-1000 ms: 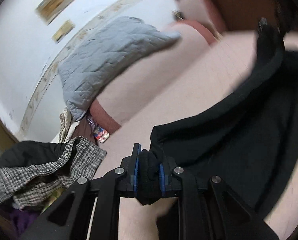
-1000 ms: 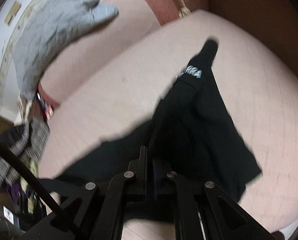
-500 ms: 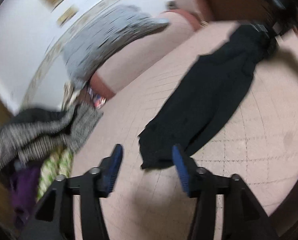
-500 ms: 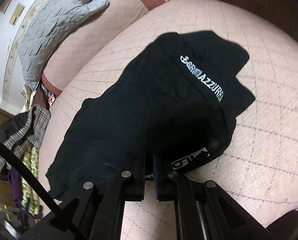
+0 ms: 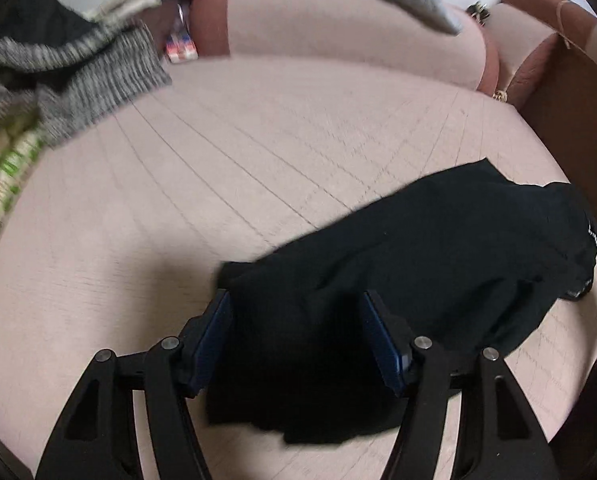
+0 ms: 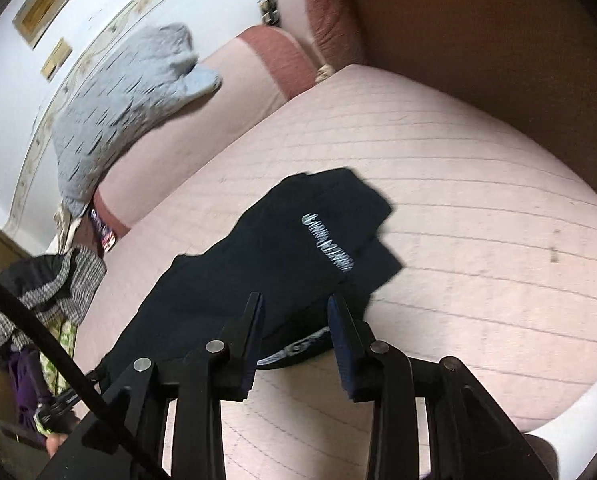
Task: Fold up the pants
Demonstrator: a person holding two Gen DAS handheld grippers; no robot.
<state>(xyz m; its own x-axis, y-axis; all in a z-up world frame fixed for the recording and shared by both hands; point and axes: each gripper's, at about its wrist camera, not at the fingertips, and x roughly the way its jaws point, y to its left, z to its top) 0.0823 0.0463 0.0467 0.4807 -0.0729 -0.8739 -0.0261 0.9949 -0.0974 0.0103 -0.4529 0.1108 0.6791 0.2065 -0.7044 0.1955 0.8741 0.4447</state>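
The black pants [image 5: 438,256] lie in a loose fold on the pink quilted bed [image 5: 258,152]. In the right wrist view the pants [image 6: 258,264] show white lettering on the upper layer. My left gripper [image 5: 296,320] is open, its blue pads on either side of the near end of the cloth, not pinching it. My right gripper [image 6: 296,312] is open just above the waistband end, with the cloth lying between and beyond its fingers.
A grey quilted blanket [image 6: 126,108] lies over the pink bolster [image 6: 202,120] at the back. A pile of clothes with a checked garment [image 5: 70,76] sits at the bed's left side. A brown headboard [image 6: 498,40] stands on the right.
Both grippers have let go of the pants: the left opened half a second ago and has moved back over the cloth's end, the right opened just now. The pants now lie folded on the bed.
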